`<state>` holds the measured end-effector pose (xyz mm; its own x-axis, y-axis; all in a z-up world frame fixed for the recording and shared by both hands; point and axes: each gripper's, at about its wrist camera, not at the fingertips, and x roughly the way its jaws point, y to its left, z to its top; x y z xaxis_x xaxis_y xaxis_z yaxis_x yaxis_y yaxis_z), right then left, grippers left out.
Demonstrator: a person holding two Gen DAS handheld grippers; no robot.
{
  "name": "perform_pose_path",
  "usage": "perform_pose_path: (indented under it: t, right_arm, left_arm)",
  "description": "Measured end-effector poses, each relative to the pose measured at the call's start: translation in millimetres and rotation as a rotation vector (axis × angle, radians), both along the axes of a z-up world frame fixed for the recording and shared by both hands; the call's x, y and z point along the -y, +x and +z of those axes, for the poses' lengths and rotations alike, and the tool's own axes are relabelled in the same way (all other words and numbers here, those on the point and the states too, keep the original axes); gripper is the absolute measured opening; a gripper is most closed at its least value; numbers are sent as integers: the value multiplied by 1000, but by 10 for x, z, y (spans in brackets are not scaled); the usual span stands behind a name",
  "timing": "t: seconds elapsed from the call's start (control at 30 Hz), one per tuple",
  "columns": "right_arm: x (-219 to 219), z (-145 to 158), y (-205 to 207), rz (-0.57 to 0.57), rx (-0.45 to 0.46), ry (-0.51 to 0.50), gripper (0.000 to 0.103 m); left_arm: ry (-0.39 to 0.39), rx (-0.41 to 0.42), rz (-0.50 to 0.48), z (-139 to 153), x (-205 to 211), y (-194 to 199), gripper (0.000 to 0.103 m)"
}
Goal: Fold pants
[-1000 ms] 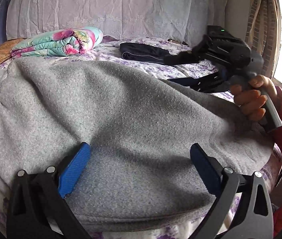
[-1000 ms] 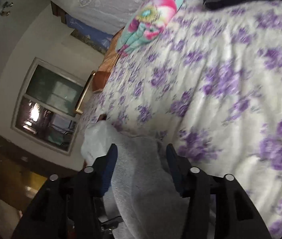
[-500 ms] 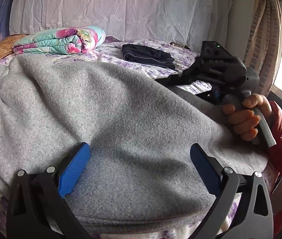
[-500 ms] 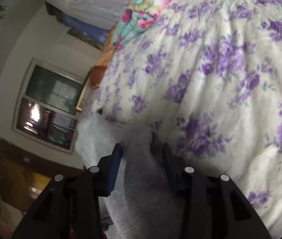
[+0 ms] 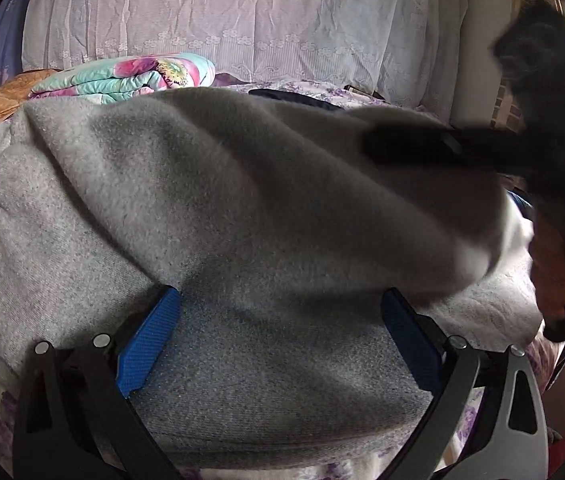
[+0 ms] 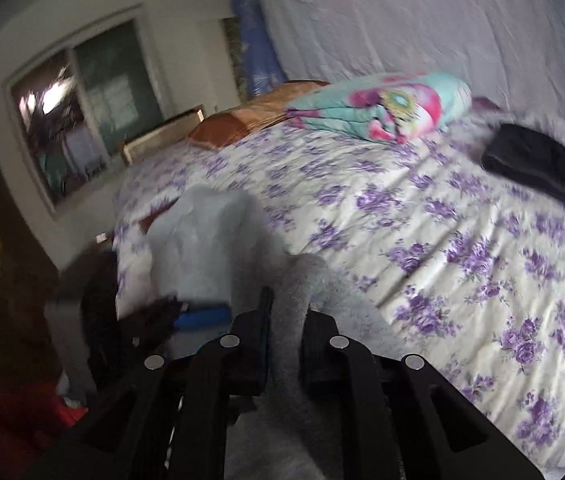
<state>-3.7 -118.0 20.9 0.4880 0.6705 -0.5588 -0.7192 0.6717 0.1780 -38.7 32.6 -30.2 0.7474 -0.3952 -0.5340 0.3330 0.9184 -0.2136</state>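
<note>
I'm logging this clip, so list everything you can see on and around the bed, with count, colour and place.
Grey fleece pants: one, grey, draped over the near edge of the bed.
Purple-flowered white bedsheet: one, white and purple, covering the bed.
Folded floral quilt: one, teal and pink, far side of the bed.
Folded dark garment: one, black, far right on the sheet.
Orange-brown cushion: one, beside the quilt.
Pale lace cover: one, lilac-white, behind the bed.
Interior window: one, in the left wall.
Left gripper: black with blue pads, jaws apart over the pants.
Right gripper: black, jaws clamped on a pants fold.
</note>
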Motion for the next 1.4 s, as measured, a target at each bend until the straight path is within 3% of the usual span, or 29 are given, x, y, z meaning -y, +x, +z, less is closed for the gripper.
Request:
perform_pose_path:
  t: [0.13,0.3,0.33,0.43,0.47,0.63,0.7,0.77,0.8,0.83,0.97,1.03,1.07,1.13,1.27,1.4]
  right_arm:
    - [-102,-220,-109,32,-55,-29,16]
    - [-15,-305,-37,41,-161,72,25]
    - [9,-321,15,47,-201,104,32]
    - [48,-377,176,114,-359,236,74]
    - [62,-390,260,118,-416,293,77]
    - [222,-661,691,79,-795,668,77]
    - [288,-743,771,53,-857,756,65]
    - [305,-711,822,21,-792,722,28]
    - [307,-677,831,-11,-738,683,17]
    - [311,-651,836,-43,-688,654,12]
    - [242,-407,958,-119,-438,491,10]
    - [183,-451,1163,-175,-387,366,10]
    - [154,-599,1300,-198,-415,311,10]
    - [150,-853,1472,-223,-515,302,6]
    - [164,-816,1490,-212,-504,308,7]
    - [181,-830,1499,-206,-520,331,7]
  left_arm:
    - [-19,10,0,-3,-26,-5,98]
    - [5,27,10,-15,-2,-29,98]
    - [5,26,11,-15,1,-27,98]
    - [11,25,10,-17,11,-41,98]
    - [12,25,10,-14,11,-37,98]
    - [19,26,13,-8,11,-51,98]
    - [21,26,14,-9,11,-49,98]
    - [20,27,14,-7,7,-64,98]
    - [20,26,14,-7,7,-64,98]
    - [21,25,13,-7,11,-74,98]
    - [29,18,3,-2,14,-67,98]
    - [36,9,-8,-4,14,-42,98]
    - [41,4,-12,-10,19,-36,98]
    - [60,-1,-22,-14,20,-43,98]
    - [49,-20,-24,116,-71,-139,98]
    - [33,55,98,555,-407,-221,98]
